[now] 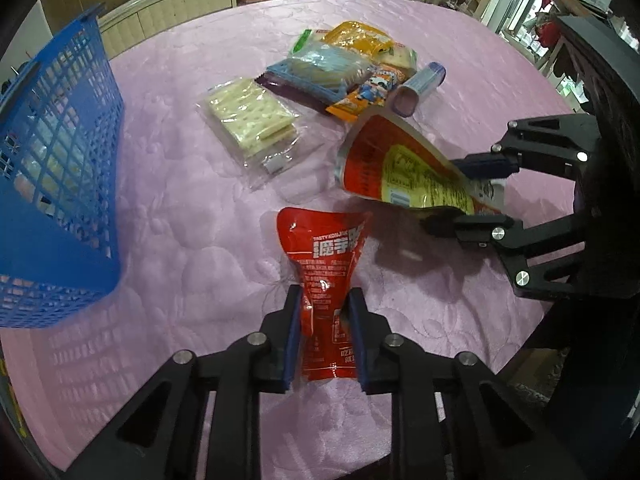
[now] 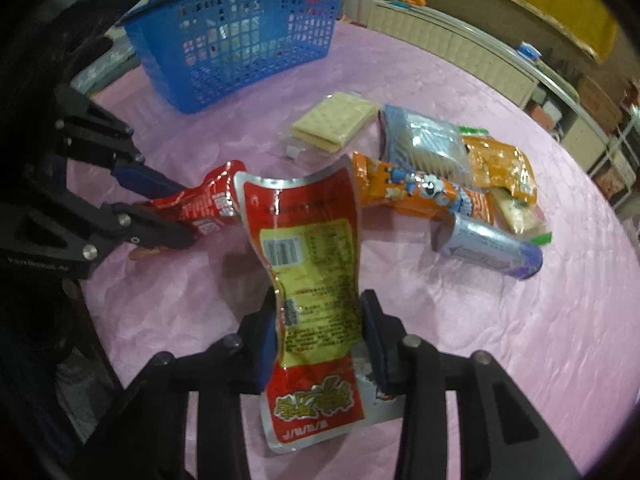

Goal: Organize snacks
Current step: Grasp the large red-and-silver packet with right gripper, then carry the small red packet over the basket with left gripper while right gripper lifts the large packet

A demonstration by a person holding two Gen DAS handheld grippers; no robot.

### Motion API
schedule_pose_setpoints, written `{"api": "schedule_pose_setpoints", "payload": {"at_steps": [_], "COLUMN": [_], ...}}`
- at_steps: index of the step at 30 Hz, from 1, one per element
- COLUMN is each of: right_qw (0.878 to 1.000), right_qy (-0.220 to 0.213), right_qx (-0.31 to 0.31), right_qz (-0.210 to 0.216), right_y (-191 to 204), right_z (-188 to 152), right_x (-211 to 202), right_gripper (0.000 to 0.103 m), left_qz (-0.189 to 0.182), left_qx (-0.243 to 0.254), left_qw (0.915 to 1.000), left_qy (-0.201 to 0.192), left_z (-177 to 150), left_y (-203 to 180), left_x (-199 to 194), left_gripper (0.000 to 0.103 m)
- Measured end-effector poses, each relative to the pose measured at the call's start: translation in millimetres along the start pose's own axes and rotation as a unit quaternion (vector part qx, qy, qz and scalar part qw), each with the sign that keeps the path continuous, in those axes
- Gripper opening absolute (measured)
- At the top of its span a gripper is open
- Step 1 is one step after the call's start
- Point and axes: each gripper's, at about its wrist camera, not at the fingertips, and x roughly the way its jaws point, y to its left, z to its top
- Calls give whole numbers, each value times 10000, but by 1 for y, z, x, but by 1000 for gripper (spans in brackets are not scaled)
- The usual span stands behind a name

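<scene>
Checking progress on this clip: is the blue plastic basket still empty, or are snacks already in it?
Not empty: pale packets show through the mesh wall of the blue plastic basket; how many, cannot tell.

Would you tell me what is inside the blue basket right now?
Through the mesh of the blue basket, pale and silvery packet shapes show near the bottom. The lattice breaks them up, so their kind and count cannot be told.

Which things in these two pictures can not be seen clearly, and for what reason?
- Blue basket contents: both views, only pale shapes behind the mesh wall.
- Snacks at the bottom of the pile: both views, covered by upper packets.
- Small print on the red packet in the left gripper and the red-yellow packet in the right gripper: too blurred.
</scene>
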Motion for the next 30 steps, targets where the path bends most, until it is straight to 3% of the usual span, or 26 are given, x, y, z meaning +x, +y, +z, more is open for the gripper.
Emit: {"api": "schedule_pose_setpoints", "payload": {"at_steps": [6,14,23,30], "right_qw": [9993,9967,9917,9880], "right_qy": [-39,-381,-852,-1131], "right_qx": [377,691,832,767], "right_qz": [5,-204,-482,-716], "right_y": [3,6,18,30], "right_z": [-5,1,15,38], "right_x": [-14,-57,-112,-138], "right_gripper": [42,42,42,42], "left_qz": [15,218,394,465], "left_qx": [-17,11,160,25], "left_qw": [9999,9980,9902,9849], "left_qy": [-127,-596,-1328,-1666], "left_z": [-1,-5,-10,-7], "left_y": [-6,-13,-20,-1], "left_x": [-14,-64,-135,-176], "left_gripper": [19,19,19,19]}}
